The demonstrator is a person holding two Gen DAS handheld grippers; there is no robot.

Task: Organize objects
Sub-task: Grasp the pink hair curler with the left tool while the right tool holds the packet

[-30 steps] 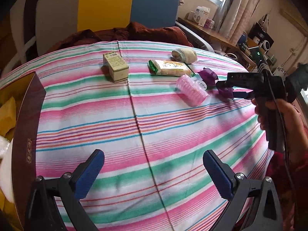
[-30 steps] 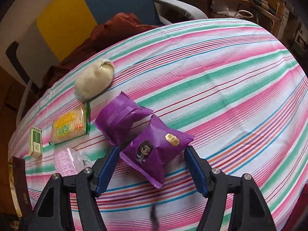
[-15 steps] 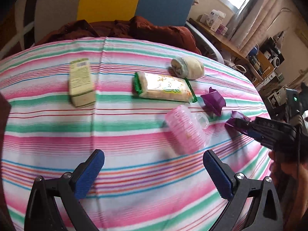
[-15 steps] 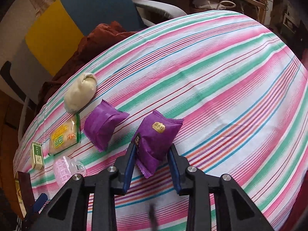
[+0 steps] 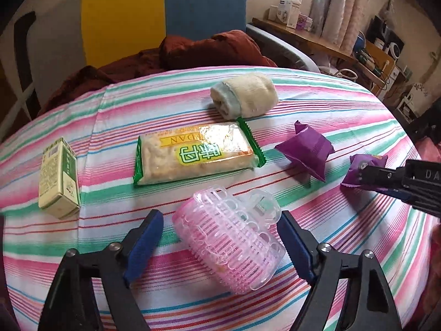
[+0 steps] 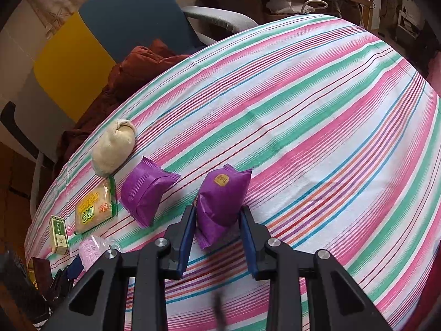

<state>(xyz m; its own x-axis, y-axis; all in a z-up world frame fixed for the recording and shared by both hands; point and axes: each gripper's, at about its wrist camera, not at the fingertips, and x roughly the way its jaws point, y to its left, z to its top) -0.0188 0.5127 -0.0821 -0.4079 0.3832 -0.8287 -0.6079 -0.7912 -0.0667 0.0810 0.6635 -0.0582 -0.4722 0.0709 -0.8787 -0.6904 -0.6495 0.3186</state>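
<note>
Right tool (image 6: 217,226) clenched on a purple snack packet (image 6: 222,201) — packet upright between the blue pads, its lower edge at the striped surface (image 6: 317,127). Second purple packet (image 6: 146,193) lies just left of it. Left tool (image 5: 220,237) released — pink plastic roller (image 5: 228,245) lies between its spread fingers, on the surface.

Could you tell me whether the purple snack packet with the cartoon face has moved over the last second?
Yes. The purple snack packet with the cartoon face lay flat touching the other purple packet; now it stands pinched upright in the right gripper, apart from it.
</note>
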